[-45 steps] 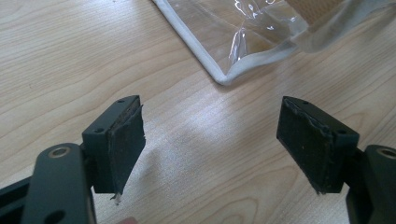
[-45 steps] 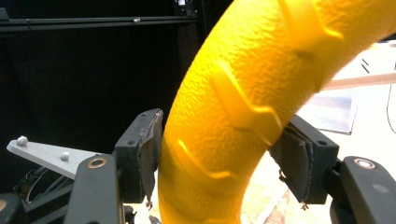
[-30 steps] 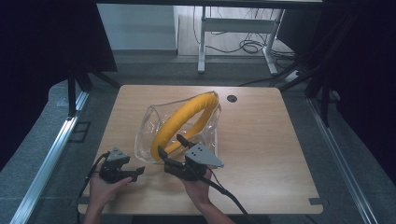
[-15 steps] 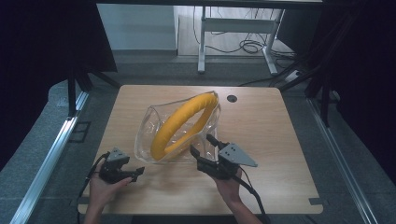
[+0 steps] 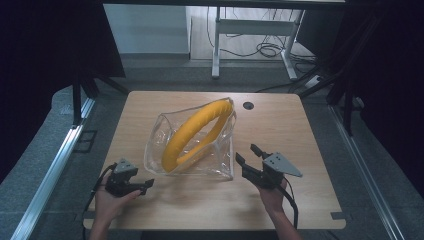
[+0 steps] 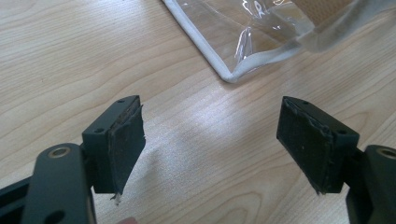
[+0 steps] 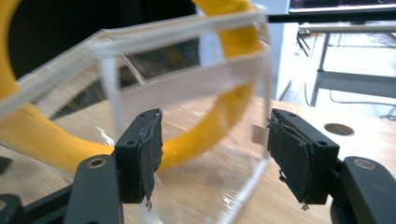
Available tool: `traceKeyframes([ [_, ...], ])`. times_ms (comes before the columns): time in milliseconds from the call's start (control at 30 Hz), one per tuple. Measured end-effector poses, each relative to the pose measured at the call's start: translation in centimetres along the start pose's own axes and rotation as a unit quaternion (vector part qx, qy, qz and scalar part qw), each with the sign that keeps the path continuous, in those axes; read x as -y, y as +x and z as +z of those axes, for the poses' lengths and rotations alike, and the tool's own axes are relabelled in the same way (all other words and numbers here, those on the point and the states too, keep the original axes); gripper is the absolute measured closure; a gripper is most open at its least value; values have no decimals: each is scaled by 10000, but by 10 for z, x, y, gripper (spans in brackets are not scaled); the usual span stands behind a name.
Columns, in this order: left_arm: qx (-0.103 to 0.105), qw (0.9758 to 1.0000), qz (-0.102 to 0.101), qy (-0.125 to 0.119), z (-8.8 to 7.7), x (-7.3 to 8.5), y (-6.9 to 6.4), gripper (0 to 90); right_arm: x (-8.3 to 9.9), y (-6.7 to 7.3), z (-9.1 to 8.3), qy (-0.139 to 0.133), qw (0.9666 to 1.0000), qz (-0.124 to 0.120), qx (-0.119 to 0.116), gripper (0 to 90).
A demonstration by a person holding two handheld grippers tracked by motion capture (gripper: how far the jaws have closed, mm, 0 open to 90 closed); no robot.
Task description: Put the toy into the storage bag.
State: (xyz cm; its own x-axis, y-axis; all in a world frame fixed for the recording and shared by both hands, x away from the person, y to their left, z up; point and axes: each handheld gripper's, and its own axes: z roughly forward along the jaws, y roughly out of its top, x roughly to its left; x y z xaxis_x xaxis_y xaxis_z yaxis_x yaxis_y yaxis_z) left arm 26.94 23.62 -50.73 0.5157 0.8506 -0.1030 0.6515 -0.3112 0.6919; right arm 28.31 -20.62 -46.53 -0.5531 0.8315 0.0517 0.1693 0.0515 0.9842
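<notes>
Clear bag [image 5: 192, 145] blocks mid-table; table edges [image 5: 310, 130] free.

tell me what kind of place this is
Probably a lab or recording workspace, not a home: a bare wooden table ringed by dark curtains, a metal-framed desk behind with loose cables on the floor.

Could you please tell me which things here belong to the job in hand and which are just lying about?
In the job: clear bag, yellow ring inside it, right gripper, left gripper.
Lying about: metal stand, floor cables.
</notes>
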Motion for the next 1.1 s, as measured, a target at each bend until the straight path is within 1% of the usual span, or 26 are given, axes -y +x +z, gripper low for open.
traceKeyframes([
  [200,-4,10000,-6,5,0,0,0,234,15,-25,-11,100,9996,119,220,371],
  [233,-4,10000,-1,8,0,0,0,233,17,-27,-12,161,9995,159,240,371],
  [267,-5,10000,2,11,0,0,0,233,19,-31,-13,215,9993,138,263,371],
  [333,-5,10000,2,6,0,0,0,233,22,-37,-15,252,9991,125,305,374],
  [500,-16,10000,-5,8,0,1,1,234,31,-49,-18,430,9981,196,391,373],
  [633,-22,10000,0,3,0,1,1,233,37,-54,-16,548,9974,227,419,373],
  [667,-24,10000,4,8,0,1,1,233,38,-54,-16,580,9971,274,418,373],
  [1000,-27,10000,8,15,0,1,1,233,37,-58,-19,536,9970,290,482,376],
  [1100,-24,10000,11,17,0,1,1,234,37,-57,-18,539,9969,330,471,377],
])
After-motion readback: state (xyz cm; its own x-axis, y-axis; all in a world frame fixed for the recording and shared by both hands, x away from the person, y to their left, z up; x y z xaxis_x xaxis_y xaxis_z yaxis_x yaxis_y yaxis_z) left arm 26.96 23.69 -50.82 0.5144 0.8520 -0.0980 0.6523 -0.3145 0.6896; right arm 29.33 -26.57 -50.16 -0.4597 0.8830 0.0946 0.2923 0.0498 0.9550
